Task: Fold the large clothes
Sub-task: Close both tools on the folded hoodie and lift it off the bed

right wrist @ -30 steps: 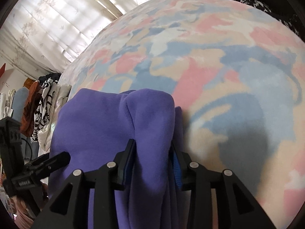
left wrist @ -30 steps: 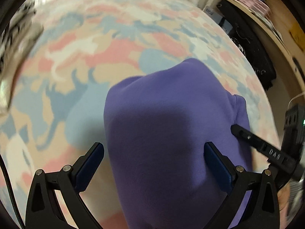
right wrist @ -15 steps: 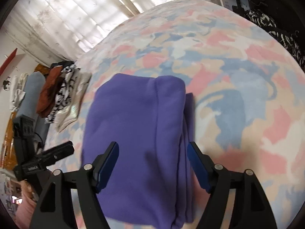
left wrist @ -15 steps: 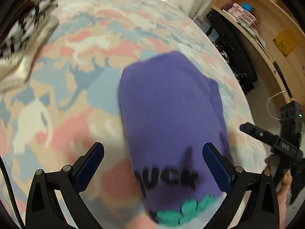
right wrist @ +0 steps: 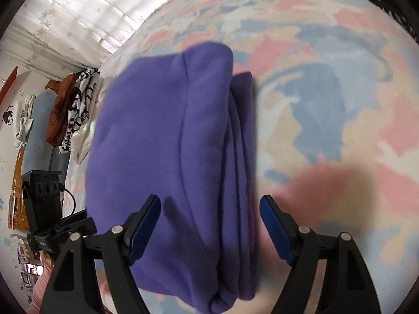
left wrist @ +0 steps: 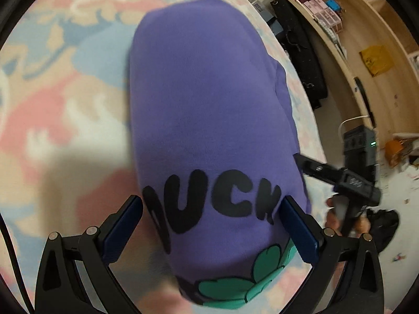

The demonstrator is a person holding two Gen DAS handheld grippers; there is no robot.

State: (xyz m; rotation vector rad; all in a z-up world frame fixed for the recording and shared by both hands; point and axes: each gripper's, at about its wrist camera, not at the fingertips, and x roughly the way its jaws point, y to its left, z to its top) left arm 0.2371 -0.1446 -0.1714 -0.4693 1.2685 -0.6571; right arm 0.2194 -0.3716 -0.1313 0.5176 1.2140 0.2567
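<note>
Two grippers hang over the same folded purple sweatshirt (left wrist: pixel 209 110), both with their jaws spread wide and gripping nothing. Nearest in the left wrist view, the left gripper (left wrist: pixel 213 225) straddles the garment's printed end, where black letters (left wrist: pixel 209 204) and a green flower shape (left wrist: pixel 243 282) show; its blue pads sit at either side of the cloth, and whether they touch it I cannot tell. In the right wrist view the right gripper (right wrist: pixel 209 225) stands open above the plain end of the bundle, where stacked folded layers show along its right edge. The sweatshirt (right wrist: pixel 170 157) lies flat on a bed cover (right wrist: pixel 327 104) patterned in pink, blue and cream, well inside the cover's edges. Farther off, a heap of other clothes (right wrist: pixel 70 110) sits at the cover's far left edge, with pale curtains (right wrist: pixel 78 13) behind. Wooden shelves (left wrist: pixel 366 39) rise beyond the cover's right edge in the left wrist view.
</note>
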